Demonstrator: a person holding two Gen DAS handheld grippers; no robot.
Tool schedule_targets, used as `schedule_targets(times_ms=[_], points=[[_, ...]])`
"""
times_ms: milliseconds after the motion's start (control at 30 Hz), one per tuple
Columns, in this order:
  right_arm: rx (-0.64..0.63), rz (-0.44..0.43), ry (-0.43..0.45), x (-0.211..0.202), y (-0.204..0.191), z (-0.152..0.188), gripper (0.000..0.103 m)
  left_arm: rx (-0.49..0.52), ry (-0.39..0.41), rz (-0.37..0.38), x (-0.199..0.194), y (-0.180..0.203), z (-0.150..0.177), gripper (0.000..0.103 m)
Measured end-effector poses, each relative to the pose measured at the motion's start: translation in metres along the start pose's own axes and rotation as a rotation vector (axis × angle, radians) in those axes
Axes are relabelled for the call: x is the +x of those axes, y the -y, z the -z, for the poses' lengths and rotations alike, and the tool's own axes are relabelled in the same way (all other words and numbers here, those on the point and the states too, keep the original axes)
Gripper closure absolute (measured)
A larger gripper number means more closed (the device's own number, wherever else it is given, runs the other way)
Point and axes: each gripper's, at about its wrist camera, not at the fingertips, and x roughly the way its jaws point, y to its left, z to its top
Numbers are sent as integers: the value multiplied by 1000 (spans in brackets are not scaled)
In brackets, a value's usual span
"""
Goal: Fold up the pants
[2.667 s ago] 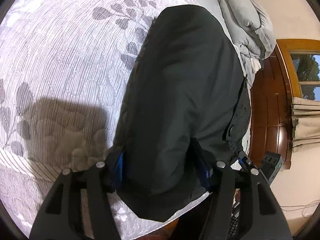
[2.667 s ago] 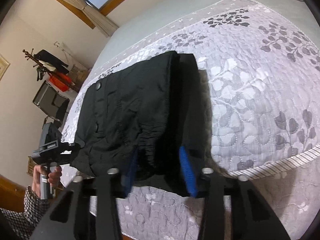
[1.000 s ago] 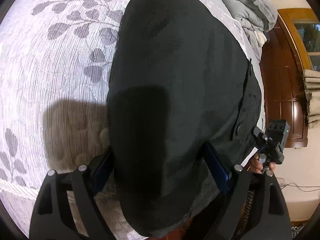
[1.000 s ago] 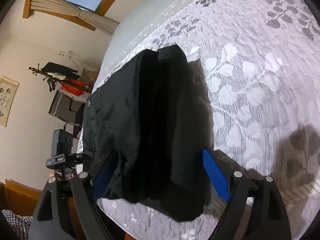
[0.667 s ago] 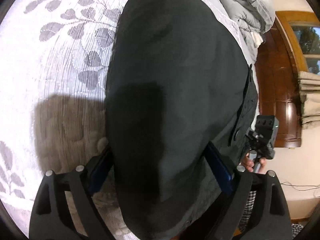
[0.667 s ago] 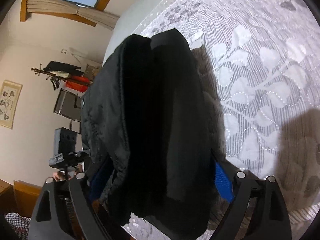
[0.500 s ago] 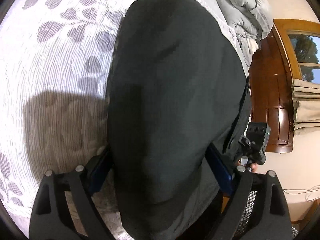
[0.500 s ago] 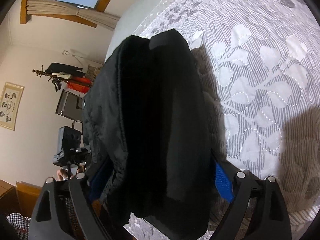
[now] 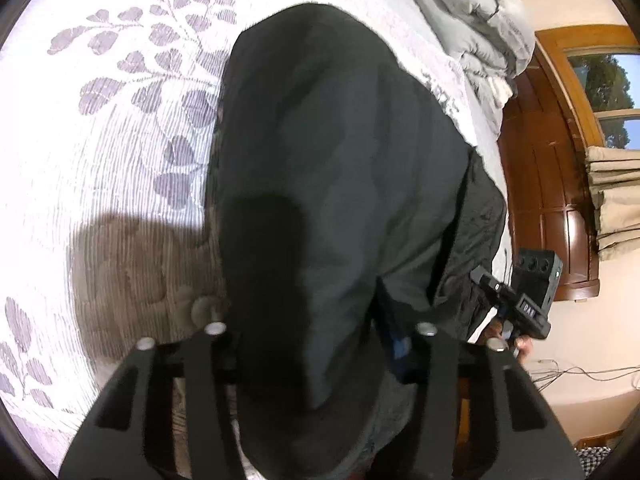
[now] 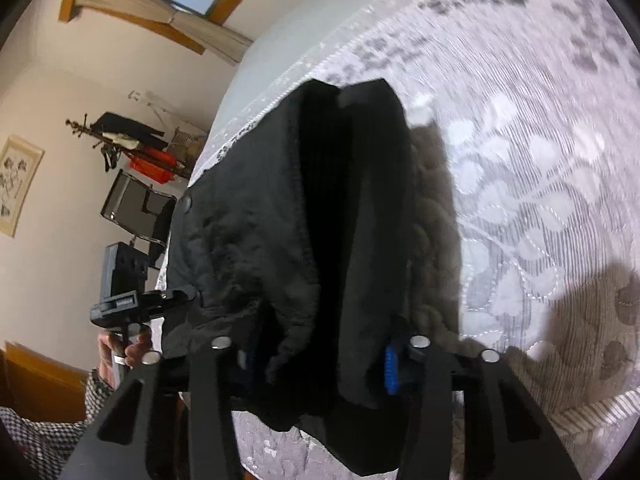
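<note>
Pants (image 9: pixel 328 184), black and folded into a thick bundle, lie on your bed's quilted bedspread (image 9: pixel 120 140), which is white with a grey leaf print, close to the bed's near edge. Your left claw (image 9: pixel 316 332) comes in low over that edge, its two black fingers straddling the near end of the bundle; the cloth fills the gap and covers the blue pads almost wholly, so the claw looks clamped on the pants. Your right claw (image 10: pixel 316 356) sits at the waistband end, where a snap button (image 10: pixel 185 203) shows on the fabric, and its fingers likewise close on bunched cloth, with one blue pad (image 10: pixel 390 370) visible against the fold. In the right wrist view your left hand (image 10: pixel 126 350) grips the handle of its tool off the bed's side, a checked sleeve (image 10: pixel 52 432) behind it. In the left wrist view the right tool's body (image 9: pixel 528 300) stands just past the far side of the pants. A grey duvet (image 9: pixel 472 20) is heaped at the head of the bed, near a wooden door (image 9: pixel 548 184).
</note>
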Motion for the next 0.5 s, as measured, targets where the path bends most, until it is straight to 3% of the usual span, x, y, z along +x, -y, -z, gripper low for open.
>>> schedule_targets(times_ms=[200,500], points=[[-71,37,50,-13,-32,-2,67,-1,52,47,-13,-3,6,72],[-158,70,101,-21,-61,-33,68,19,117,59,-23,3,-13,75]])
